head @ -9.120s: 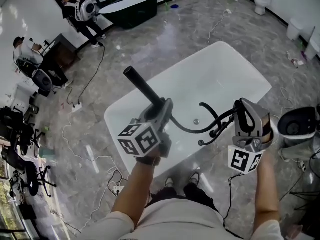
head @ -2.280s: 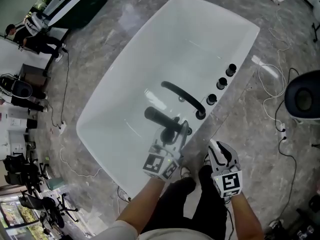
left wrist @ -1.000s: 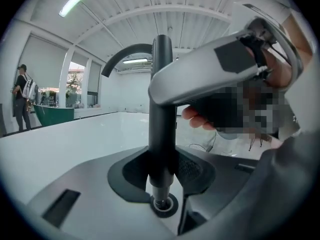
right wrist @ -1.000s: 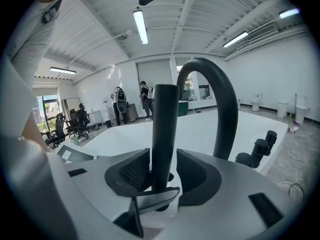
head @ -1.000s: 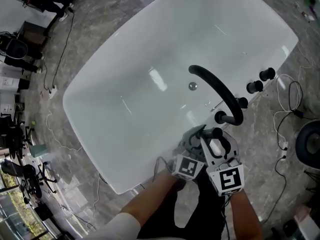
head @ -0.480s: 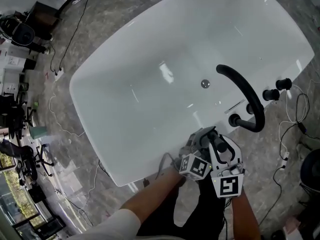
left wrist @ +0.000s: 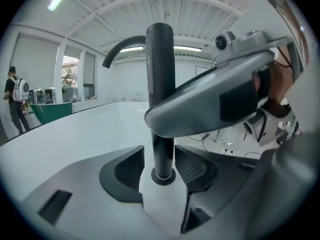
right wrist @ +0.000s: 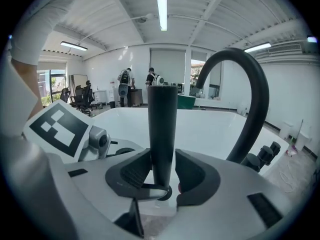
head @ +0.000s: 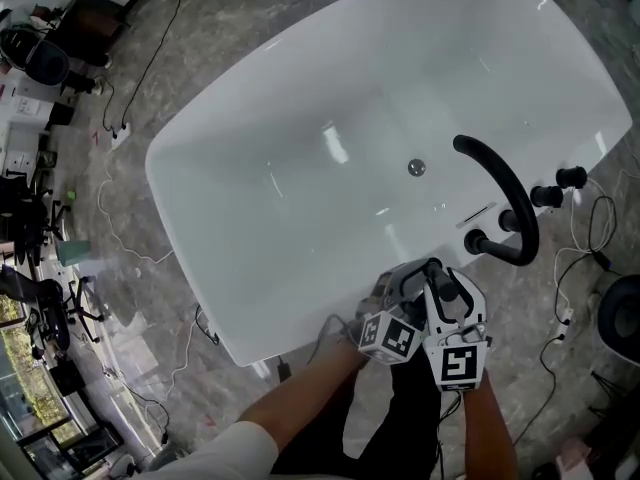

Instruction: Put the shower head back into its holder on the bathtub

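As the shower head [right wrist: 162,124] stood upright in its holder [left wrist: 163,176] on the near rim of the bathtub [head: 250,228], at about five o'clock of the basin in the head view, my right gripper [right wrist: 162,176] was clamped on its black stem, a pad pressing on either side. My left gripper [left wrist: 159,166] flanked the same stem with jaws spread wide and clear of it, having just been opening. The curved black spout [head: 505,193] rose at two o'clock from the handset, with the faucet knobs [head: 571,177] beyond it along the rim.

One grip alone now steadied the piece. If I drew the right gripper back before its pads let go, or pulled off at a slant, I judged the stem could lift out of its socket or tip toward the tub.

A little over two seconds earlier, my left gripper had carried the shower head over the basin while my right hung off to the side, apart from it. Now the handset was seated and both grippers crowded its base.
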A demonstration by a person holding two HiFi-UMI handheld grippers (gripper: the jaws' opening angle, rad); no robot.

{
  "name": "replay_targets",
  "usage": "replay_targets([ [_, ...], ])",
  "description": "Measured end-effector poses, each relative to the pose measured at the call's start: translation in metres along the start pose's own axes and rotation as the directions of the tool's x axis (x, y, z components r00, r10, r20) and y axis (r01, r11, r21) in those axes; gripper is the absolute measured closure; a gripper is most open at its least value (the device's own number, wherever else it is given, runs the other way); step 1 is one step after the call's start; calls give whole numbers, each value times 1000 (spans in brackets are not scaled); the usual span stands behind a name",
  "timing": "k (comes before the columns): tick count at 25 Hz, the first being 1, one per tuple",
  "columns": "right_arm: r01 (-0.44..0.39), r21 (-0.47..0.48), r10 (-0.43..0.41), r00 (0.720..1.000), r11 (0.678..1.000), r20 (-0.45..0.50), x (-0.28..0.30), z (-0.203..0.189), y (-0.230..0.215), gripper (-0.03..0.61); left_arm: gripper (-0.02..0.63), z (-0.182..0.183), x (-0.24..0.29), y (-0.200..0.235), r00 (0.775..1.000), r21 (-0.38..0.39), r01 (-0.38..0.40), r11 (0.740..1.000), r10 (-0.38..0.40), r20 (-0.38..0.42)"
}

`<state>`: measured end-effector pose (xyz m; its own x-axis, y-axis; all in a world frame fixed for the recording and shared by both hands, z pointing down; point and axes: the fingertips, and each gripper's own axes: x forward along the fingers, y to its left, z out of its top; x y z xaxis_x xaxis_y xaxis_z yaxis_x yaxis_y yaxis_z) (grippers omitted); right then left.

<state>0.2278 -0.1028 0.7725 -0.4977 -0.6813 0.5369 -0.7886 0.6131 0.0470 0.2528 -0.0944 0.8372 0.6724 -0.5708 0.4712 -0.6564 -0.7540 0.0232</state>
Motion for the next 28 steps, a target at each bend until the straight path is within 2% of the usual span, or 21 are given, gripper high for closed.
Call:
replay_targets([
  [2,-8,29,9,999,1000,-35,-1,-4,3,436,440,-2,-9,3,1000,-9,-3,1000,2,-15],
  [9,8,37,-4,996,999,-91,-10,-17,7,433,440,-9,-27,5,999,-20,-9,1000,8,-54],
  [13,78,126,-63,991,989,-119,-39,-24,6,433,442,-8,-51,9,997,-42,-13,999,10,-82],
  [14,90,150,-73,991,985,-117,-47,-22,8,433,460,-2,-61,7,997,-50,-8,999,4,-79],
  [15,96,171,-79,991,980,-107,-54,-18,11,434,496,6,-71,5,998,-59,-3,998,-1,-70],
  [18,115,220,-105,993,969,-58,-65,13,18,445,540,47,-93,2,1000,-95,11,995,-13,-18],
  [23,198,235,-208,978,952,20,-101,78,7,522,586,135,-131,-1,999,-146,23,989,-17,41],
  [28,198,267,-243,959,943,145,-161,161,13,546,604,208,-183,-5,997,-169,43,985,-32,69],
])
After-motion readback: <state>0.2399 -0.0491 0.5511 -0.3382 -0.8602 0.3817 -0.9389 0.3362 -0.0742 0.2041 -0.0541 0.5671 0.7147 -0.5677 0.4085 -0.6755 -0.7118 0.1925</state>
